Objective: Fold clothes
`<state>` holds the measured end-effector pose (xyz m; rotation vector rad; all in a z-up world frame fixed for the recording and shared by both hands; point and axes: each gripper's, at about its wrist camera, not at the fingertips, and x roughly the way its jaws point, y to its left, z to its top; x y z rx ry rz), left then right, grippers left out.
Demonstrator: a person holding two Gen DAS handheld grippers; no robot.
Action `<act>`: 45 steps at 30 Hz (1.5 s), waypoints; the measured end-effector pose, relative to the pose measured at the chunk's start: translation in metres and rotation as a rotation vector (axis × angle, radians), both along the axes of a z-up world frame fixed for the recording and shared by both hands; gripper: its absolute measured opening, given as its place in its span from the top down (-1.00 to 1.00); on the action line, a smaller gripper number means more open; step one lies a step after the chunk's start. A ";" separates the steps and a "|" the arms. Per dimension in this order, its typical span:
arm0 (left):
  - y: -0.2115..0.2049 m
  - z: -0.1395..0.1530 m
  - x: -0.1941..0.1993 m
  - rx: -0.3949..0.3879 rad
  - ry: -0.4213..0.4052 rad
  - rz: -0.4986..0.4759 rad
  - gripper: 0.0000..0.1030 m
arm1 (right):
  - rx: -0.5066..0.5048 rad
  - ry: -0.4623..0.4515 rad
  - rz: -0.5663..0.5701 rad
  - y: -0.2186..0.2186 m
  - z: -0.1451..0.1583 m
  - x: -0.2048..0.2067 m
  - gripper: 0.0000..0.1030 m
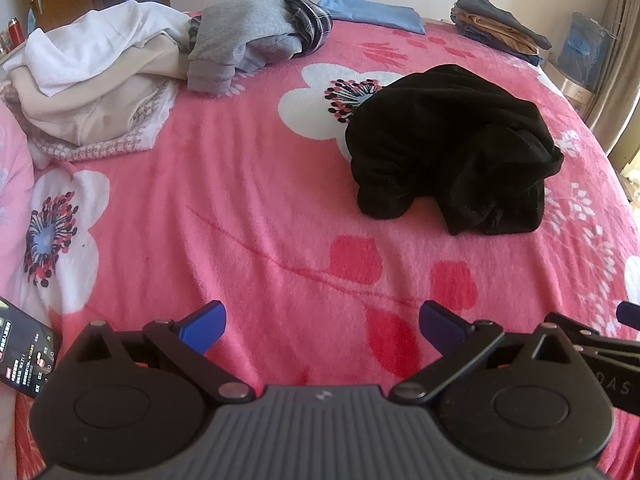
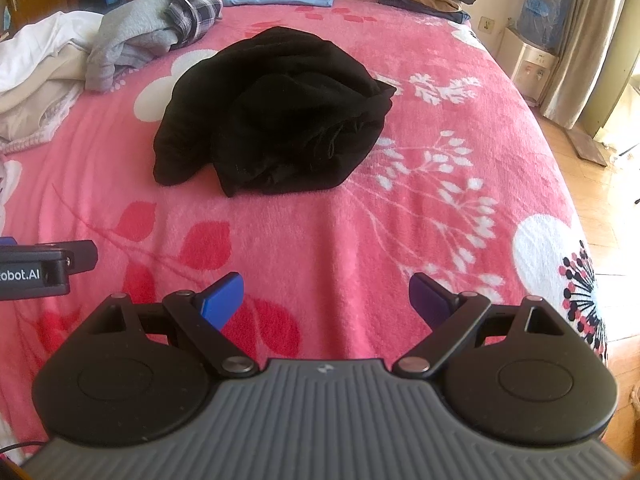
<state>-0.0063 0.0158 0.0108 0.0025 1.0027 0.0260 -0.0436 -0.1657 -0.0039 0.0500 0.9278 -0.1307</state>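
A crumpled black garment [image 1: 452,148] lies in a heap on the pink flowered blanket [image 1: 248,208]; it also shows in the right wrist view [image 2: 272,112]. My left gripper [image 1: 322,330] is open and empty, low over the blanket, well short of the garment and to its left. My right gripper [image 2: 326,300] is open and empty, nearer the bed's front edge, with the garment ahead and slightly left. The left gripper's body shows at the left edge of the right wrist view [image 2: 36,268].
A pile of white and beige clothes [image 1: 92,76] and a grey and plaid garment [image 1: 256,40] lie at the far left. A blue folded item [image 1: 372,12] and a folded stack [image 1: 496,24] sit at the far edge. A phone [image 1: 24,348] lies near left. The bed's right edge [image 2: 580,216] drops to the floor.
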 end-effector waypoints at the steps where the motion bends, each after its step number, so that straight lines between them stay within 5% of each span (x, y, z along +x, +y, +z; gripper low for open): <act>1: 0.000 0.000 0.000 0.001 0.000 0.001 -1.00 | 0.000 0.000 0.000 0.000 0.000 0.000 -0.74; 45: 0.000 0.000 -0.003 0.002 0.001 -0.012 -1.00 | 0.003 0.017 0.008 0.002 -0.002 -0.002 -0.74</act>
